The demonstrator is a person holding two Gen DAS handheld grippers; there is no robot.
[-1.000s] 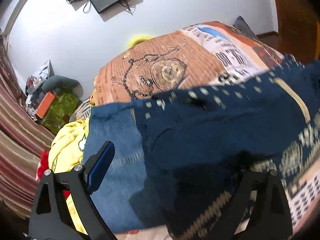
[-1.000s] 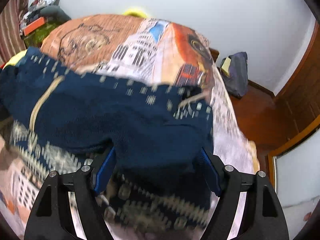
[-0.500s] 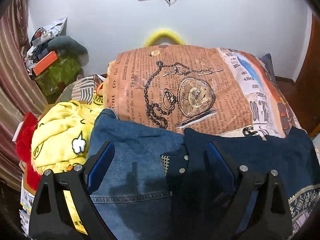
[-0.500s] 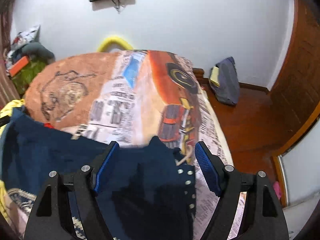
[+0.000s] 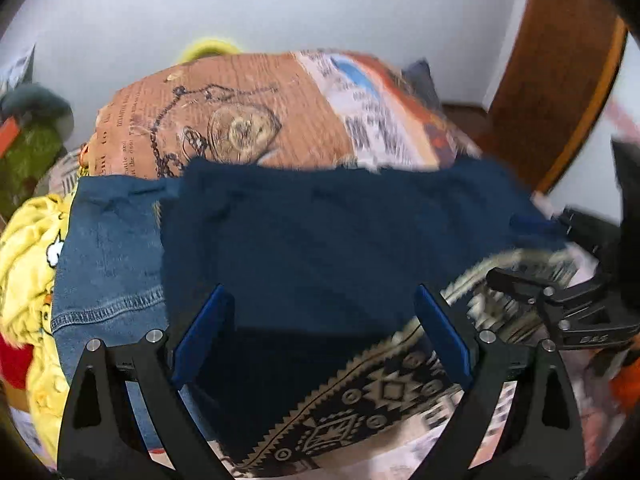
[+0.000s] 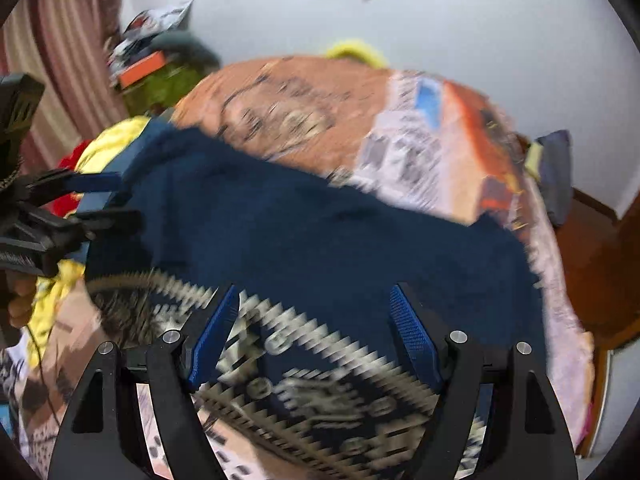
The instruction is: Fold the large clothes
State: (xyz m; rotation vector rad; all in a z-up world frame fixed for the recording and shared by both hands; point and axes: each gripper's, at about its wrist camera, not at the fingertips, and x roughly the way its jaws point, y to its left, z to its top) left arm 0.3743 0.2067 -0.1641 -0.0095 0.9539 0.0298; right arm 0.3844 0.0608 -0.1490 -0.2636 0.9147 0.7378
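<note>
A large dark navy garment with a beige patterned border lies spread flat on the bed; it also shows in the right wrist view. My left gripper is open and empty above its near edge. My right gripper is open and empty above the patterned border. Each gripper appears at the edge of the other's view: the right gripper and the left gripper.
The bed has an orange newspaper-print cover. Blue jeans and a yellow garment lie at the left. A cluttered pile stands by the curtain. A bag and wooden door are at the right.
Both grippers let go of the navy garment, which now lies flat on the bed. The grippers have drawn back over its near edge.
</note>
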